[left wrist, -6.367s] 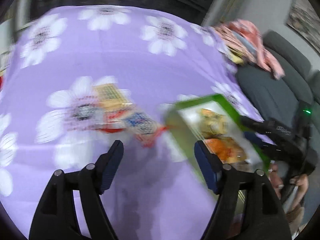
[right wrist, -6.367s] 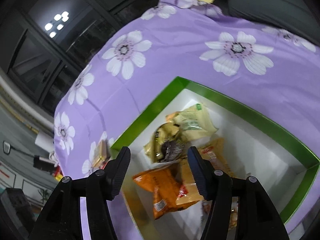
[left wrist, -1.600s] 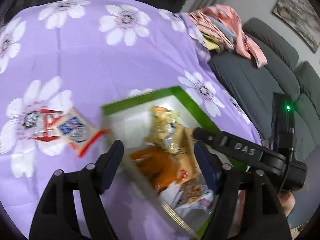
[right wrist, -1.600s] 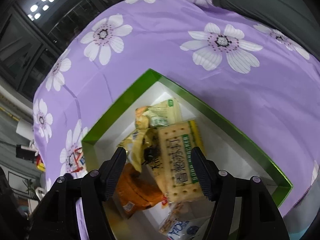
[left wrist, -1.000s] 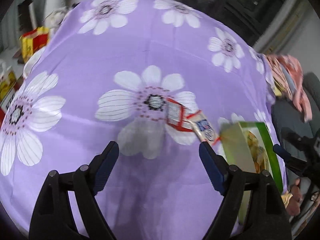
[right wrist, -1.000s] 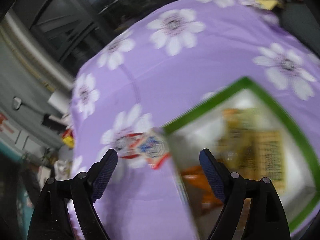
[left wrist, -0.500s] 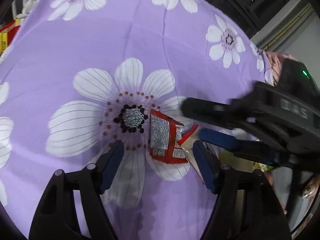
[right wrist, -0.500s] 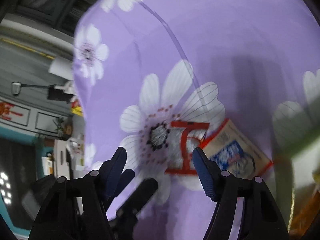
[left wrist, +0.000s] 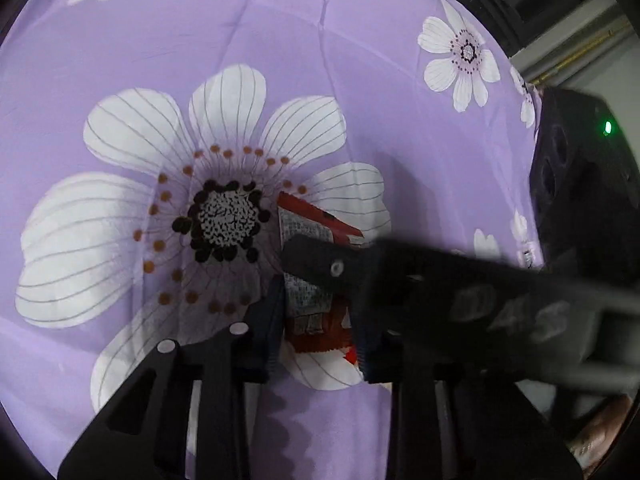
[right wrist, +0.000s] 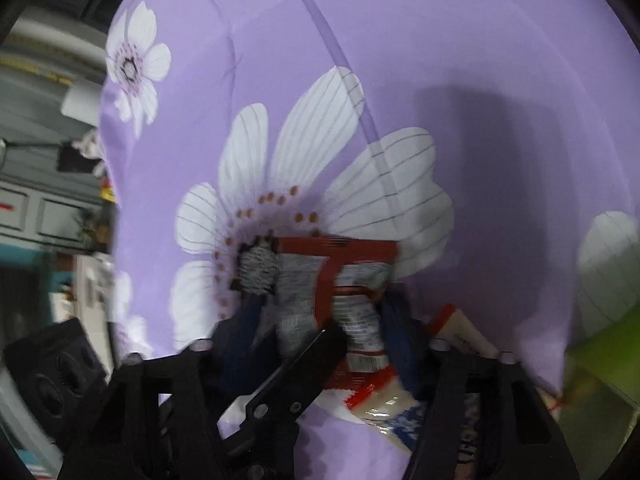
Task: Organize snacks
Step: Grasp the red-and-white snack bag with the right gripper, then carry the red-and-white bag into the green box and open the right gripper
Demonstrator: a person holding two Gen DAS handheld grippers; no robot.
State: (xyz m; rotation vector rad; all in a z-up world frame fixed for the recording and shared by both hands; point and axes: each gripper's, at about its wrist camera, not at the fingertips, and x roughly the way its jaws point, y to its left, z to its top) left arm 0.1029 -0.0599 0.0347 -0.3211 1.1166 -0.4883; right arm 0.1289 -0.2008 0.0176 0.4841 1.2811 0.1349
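Observation:
A red and white snack packet (left wrist: 310,304) lies on the purple flowered tablecloth (left wrist: 280,64) beside a big white flower. My left gripper (left wrist: 318,332) stands around it, jaws narrowed at its sides. My right gripper (right wrist: 320,320) reaches in from the right over the same packet (right wrist: 344,280), fingers (left wrist: 316,260) astride it; the view is blurred. A second packet (right wrist: 400,408), cream with blue print, lies under the right gripper. The green box's edge (right wrist: 608,344) shows at the right.
The tablecloth (right wrist: 480,60) spreads far beyond the packets. Past the table's left edge stand grey cabinets and clutter (right wrist: 48,184). The right gripper's body (left wrist: 580,208) blocks the right side of the left wrist view.
Both grippers have moved down onto the red packet. The left jaws have narrowed around it. The right gripper has swung away from the green box to the packet.

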